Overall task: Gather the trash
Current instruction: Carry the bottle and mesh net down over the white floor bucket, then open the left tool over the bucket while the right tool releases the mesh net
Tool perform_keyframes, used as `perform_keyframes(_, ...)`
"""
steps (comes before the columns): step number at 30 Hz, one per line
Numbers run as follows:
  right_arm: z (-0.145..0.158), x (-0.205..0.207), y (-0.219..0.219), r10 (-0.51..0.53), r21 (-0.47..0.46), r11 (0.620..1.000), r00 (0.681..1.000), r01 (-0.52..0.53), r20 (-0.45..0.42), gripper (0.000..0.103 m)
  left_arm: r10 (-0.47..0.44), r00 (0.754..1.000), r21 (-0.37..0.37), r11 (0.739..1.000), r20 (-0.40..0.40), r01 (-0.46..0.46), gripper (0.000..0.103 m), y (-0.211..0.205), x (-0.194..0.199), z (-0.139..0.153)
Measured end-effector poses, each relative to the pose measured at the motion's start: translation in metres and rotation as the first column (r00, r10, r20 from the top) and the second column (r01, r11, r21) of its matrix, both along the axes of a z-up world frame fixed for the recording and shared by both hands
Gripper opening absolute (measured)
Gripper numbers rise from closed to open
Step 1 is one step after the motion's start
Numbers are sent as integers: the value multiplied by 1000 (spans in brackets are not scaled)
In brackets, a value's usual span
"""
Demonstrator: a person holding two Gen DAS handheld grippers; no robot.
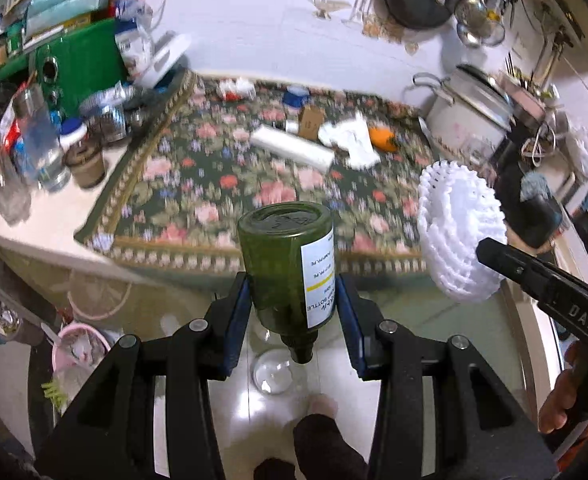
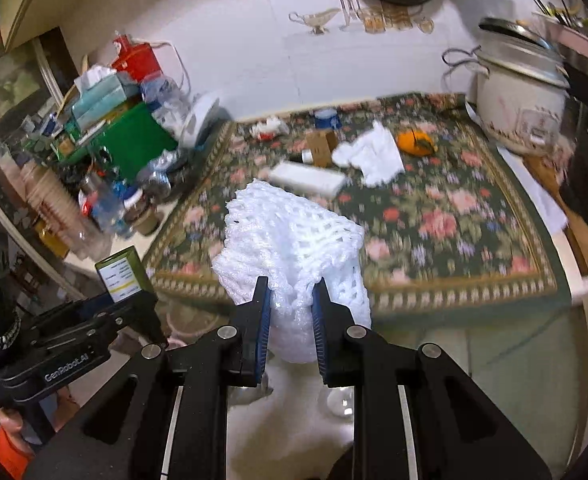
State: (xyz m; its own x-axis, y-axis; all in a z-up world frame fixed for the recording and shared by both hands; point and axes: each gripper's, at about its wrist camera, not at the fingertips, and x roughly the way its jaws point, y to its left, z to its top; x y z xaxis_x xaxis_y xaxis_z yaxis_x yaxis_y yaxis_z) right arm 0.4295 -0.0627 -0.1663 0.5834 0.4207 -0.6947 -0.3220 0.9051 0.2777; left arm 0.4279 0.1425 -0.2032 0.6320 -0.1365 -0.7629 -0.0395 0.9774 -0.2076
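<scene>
Left gripper (image 1: 294, 300) clamps a green bottle (image 1: 290, 264), base pointing away, off the bench (image 1: 54, 236) edge. Right gripper (image 2: 292, 312) pinches white foam netting (image 2: 294, 240) just past the floral mat (image 2: 434, 220).

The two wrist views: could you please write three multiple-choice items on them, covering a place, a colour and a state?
1. Where does the orange fruit lie?
A. on the floral cloth
B. on the floor
C. inside the rice cooker

2. What colour is the bottle in the left hand-held gripper?
A. red
B. dark green
C. clear

3. What is the right hand-held gripper doing?
A. standing open and empty
B. gripping a spoon
C. clamping the white foam net

Answers: 1 A, it rests on the flowered pattern; 2 B, green body with a white label; 3 C, the net bulges between its pads.
</scene>
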Motion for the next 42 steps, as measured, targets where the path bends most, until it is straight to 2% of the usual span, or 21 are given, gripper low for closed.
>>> perform_keyframes(7,-36,-27,-16,-13,-54,999,994,7,-106,18,-22,992,-15,1000,-126,20,42,-21,-17,-52)
perform_keyframes(15,-110,-24,-41,4,-53,998,963,-19,-270,18,18,963,-29,999,-268,-27,42,-51,-11,-135)
perform_keyframes(18,-149,-18,-47,17,-45,998,946,-33,-324,19,35,953,-31,998,-302,-47,42,-59,-3,-175)
perform_keyframes(23,-243,-4,-49,31,-50,997,899,-58,-437,19,78,932,-41,994,-354,-99,42,-60,6,-256)
perform_keyframes(26,-306,7,-44,35,-63,995,867,-77,-498,19,105,917,-47,990,-385,-133,42,-54,8,-315)
perform_keyframes(30,-386,23,-30,41,-64,994,832,-92,-553,20,135,896,-40,985,-422,-167,42,-44,12,-385)
perform_keyframes(33,-434,34,-18,51,-61,993,820,-104,-571,21,158,885,-36,980,-438,-193,42,-36,13,-427)
perform_keyframes(37,-481,44,-2,71,-54,991,807,-126,-587,26,182,866,-37,974,-466,-225,42,-24,11,-479)
perform_keyframes(42,-511,57,12,113,-17,988,792,-154,-600,37,187,852,-37,971,-489,-235,42,-23,11,-522)
